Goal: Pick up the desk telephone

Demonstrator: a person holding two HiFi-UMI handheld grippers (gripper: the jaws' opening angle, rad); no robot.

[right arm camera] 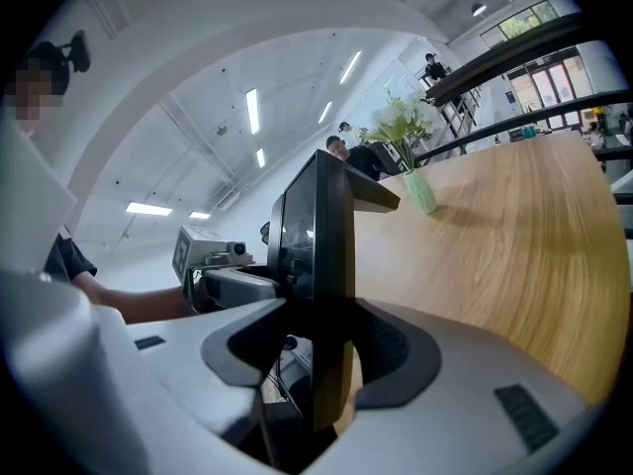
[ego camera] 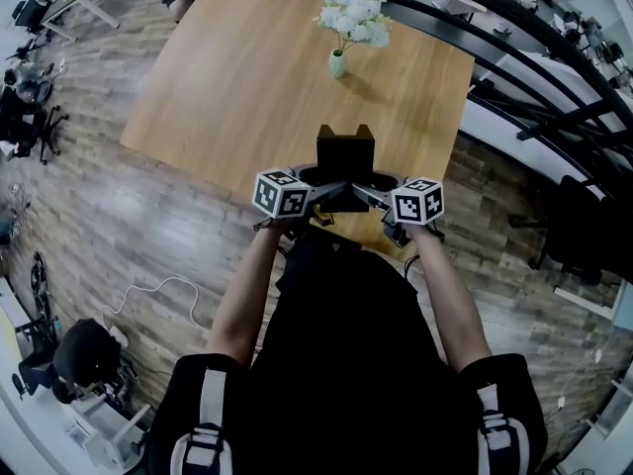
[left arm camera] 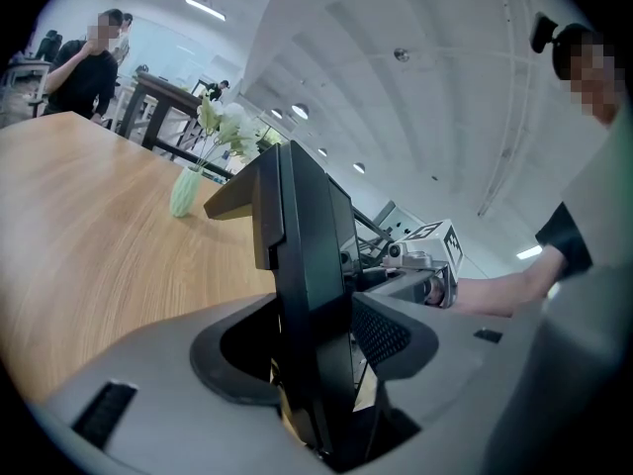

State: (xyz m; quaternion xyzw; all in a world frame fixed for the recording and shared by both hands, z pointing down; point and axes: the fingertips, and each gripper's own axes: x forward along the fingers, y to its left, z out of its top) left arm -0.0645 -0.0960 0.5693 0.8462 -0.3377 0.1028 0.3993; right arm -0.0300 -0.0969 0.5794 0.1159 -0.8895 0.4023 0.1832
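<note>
Desk telephone (ego camera: 345, 152), black, upright at table's (ego camera: 227, 87) 6 o'clock edge, flower vase (ego camera: 338, 63) toward 12. Clamped by left gripper (left arm camera: 315, 359) and right gripper (right arm camera: 321, 349), both jaw pairs closed on it. Grasp done; lift apparently begun, clearance unconfirmed.

- A large light-wood tabletop (ego camera: 247, 87) fills the middle of the room, seen from above.
- Near its far edge stands a small pale-green vase (ego camera: 337, 63) holding white flowers (ego camera: 354, 20).
- The floor (ego camera: 89, 226) is grey-brown wood plank, with a thin white cable (ego camera: 176, 278) lying looped on it at the left.
- Curved dark rails (ego camera: 524, 62) sweep across the upper right, with a black chair (ego camera: 584, 231) beyond the table's right side.
- The white ceiling (left arm camera: 396, 117) carries long strip lights (right arm camera: 251, 110).
- Windows (right arm camera: 522, 18) at the far end show green outside.
- A person in dark clothes (left arm camera: 87, 67) stands past the table's far end.
</note>
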